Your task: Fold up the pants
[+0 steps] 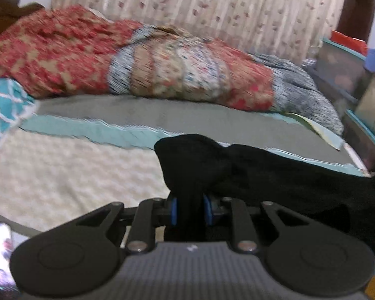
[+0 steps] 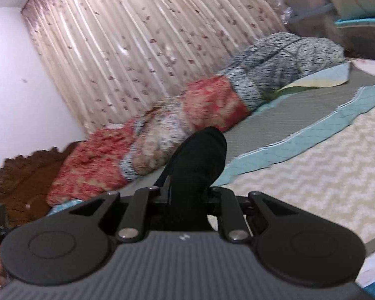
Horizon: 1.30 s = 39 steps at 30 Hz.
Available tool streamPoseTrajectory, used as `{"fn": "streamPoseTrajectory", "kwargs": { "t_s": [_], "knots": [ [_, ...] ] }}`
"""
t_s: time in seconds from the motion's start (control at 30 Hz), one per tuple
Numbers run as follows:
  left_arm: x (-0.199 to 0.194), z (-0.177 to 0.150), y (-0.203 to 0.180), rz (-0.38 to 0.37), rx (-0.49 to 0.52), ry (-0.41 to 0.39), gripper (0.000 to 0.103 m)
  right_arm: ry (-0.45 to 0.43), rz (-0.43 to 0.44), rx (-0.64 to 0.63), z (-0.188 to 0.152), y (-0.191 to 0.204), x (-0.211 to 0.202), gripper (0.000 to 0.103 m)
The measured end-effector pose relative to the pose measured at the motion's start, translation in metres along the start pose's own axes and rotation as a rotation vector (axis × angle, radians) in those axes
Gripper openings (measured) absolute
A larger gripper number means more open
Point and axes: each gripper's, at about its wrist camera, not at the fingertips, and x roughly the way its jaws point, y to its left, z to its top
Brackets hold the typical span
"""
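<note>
- Cream quilted bedspread [image 1: 62, 170] below, waiting as the folding surface.
- Black pants [image 1: 275, 175] held above it, mid-carry; next, lower and spread flat.
- Left gripper [image 1: 189, 211] clamped on fabric.
- Right gripper [image 2: 187, 200] likewise pinching pants [image 2: 197, 160].

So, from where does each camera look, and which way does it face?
Left wrist: sits on the left tool, faces across the bed to the curtain; the tool shows, shut on the black pants.
Right wrist: sits on the right tool, tilted, faces the same curtain; the tool shows, shut on the pants.
Both share the pants, the bed, the curtain and the red blanket.
</note>
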Motion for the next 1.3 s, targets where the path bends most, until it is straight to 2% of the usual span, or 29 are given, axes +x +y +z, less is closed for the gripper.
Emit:
{"fn": "streamPoseTrajectory", "kwargs": {
  "t_s": [0.1,0.2,0.23,0.27,0.33,0.37,0.4,0.43,0.47,0.5,0.57,0.6,0.63,0.67,0.7,0.73,0.8,0.87,0.93,1.0,1.03,1.1,1.23,1.3],
  "knots": [
    [0.015,0.01,0.01,0.076,0.037,0.013,0.019,0.023,-0.002,0.009,-0.01,0.005,0.015,0.019],
    [0.063,0.007,0.012,0.1,0.077,0.081,0.026,0.073,-0.065,0.046,-0.025,-0.009,0.049,0.02],
    [0.079,0.001,0.01,0.111,0.103,0.097,0.034,0.093,-0.114,0.031,-0.033,-0.017,0.066,0.021],
    [0.097,-0.007,0.008,0.143,0.134,0.114,0.038,0.124,-0.174,0.014,-0.041,-0.025,0.083,0.026],
    [0.119,-0.024,0.004,0.228,0.167,0.168,0.038,0.215,-0.308,0.027,-0.056,-0.048,0.112,0.029],
    [0.12,-0.032,0.005,0.216,0.155,0.181,0.04,0.242,-0.377,0.059,-0.061,-0.058,0.117,0.031],
    [0.115,-0.038,0.007,0.179,0.136,0.174,0.045,0.231,-0.386,0.11,-0.066,-0.067,0.111,0.038],
    [0.11,-0.043,0.011,0.148,0.121,0.167,0.057,0.206,-0.349,0.155,-0.069,-0.072,0.1,0.044],
    [0.104,-0.049,0.015,0.139,0.103,0.159,0.064,0.183,-0.312,0.191,-0.069,-0.078,0.089,0.055],
    [0.1,-0.055,0.02,0.135,0.082,0.157,0.065,0.165,-0.303,0.203,-0.069,-0.081,0.079,0.059],
    [0.1,-0.063,0.03,0.106,0.041,0.181,0.066,0.15,-0.284,0.215,-0.071,-0.086,0.062,0.059],
    [0.103,-0.066,0.034,0.114,0.026,0.191,0.065,0.156,-0.26,0.24,-0.074,-0.09,0.057,0.06],
    [0.106,-0.069,0.038,0.124,0.014,0.197,0.058,0.161,-0.248,0.27,-0.077,-0.093,0.054,0.06],
    [0.11,-0.073,0.041,0.13,0.002,0.21,0.043,0.164,-0.247,0.302,-0.083,-0.095,0.051,0.06],
    [0.114,-0.079,0.041,0.131,-0.005,0.231,0.038,0.166,-0.253,0.327,-0.091,-0.092,0.049,0.061],
    [0.116,-0.086,0.037,0.15,0.018,0.234,0.038,0.166,-0.251,0.352,-0.099,-0.09,0.045,0.061],
    [0.116,-0.095,0.017,0.222,0.15,0.201,0.038,0.166,-0.215,0.388,-0.113,-0.088,0.043,0.06],
    [0.116,-0.094,0.008,0.252,0.18,0.206,0.037,0.167,-0.216,0.351,-0.12,-0.075,0.039,0.058],
    [0.117,-0.086,0.014,0.239,0.133,0.23,0.035,0.174,-0.24,0.325,-0.118,-0.072,0.038,0.048],
    [0.115,-0.078,0.02,0.21,0.064,0.247,0.025,0.176,-0.266,0.366,-0.118,-0.075,0.039,0.024],
    [0.11,-0.075,0.018,0.199,0.047,0.246,0.02,0.181,-0.277,0.386,-0.118,-0.079,0.039,0.022],
    [0.098,-0.069,0.009,0.183,0.046,0.23,0.018,0.168,-0.287,0.41,-0.114,-0.08,0.034,0.019],
    [0.065,-0.058,-0.009,0.113,0.034,0.192,0.017,0.089,-0.287,0.377,-0.093,-0.059,0.016,0.018],
    [0.052,-0.056,-0.014,0.091,0.04,0.17,0.017,0.064,-0.289,0.318,-0.082,-0.043,0.012,0.018]
  ]
}}
